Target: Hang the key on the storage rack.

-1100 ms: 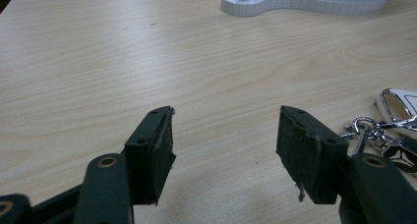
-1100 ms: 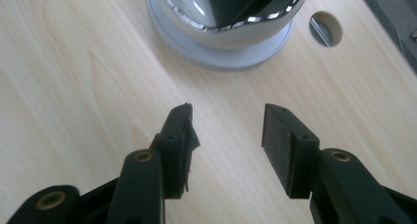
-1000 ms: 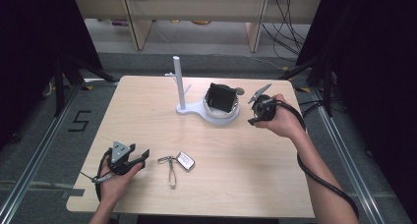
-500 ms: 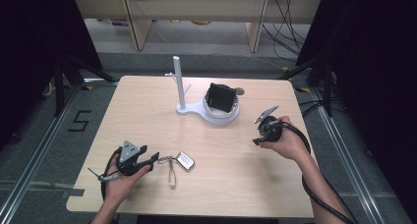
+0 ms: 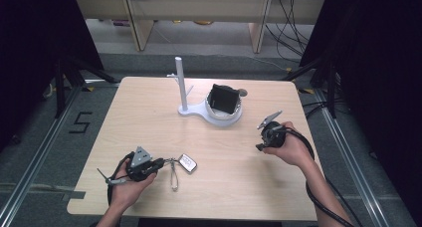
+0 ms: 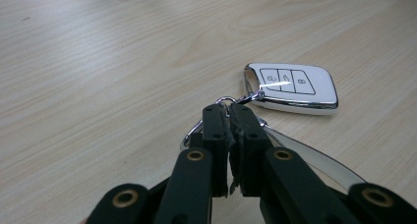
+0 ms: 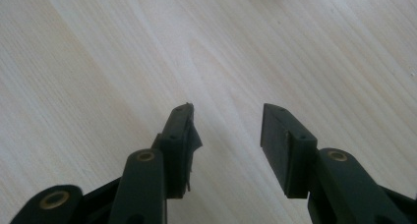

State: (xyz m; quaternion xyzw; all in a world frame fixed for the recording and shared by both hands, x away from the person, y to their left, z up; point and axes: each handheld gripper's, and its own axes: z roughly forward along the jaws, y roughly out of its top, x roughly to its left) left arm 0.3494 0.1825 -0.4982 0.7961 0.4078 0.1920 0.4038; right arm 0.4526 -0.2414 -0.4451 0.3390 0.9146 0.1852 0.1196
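Car key fob [image 6: 291, 88], white with three buttons, lying flat on the pale wooden table [image 5: 149, 117] near its front edge, just right of the left gripper [image 6: 228, 117]. Jaws there just drawn together, nearly shut, pinched on the metal key ring [image 6: 223, 100] that links the fob to a looped strap [image 5: 173, 173]. Right gripper [image 7: 225, 123] held low over bare wood at the table's right side, jaws fairly wide apart, lately narrowing a little, nothing between them. Step in hand, by the look of it: picking the keys up by the ring. Likely destination: the white stand [image 5: 199, 109] with its upright post at the far side, well apart. Next move calls for a steady lift, ring kept pinched, fob left to dangle clear of the wood.
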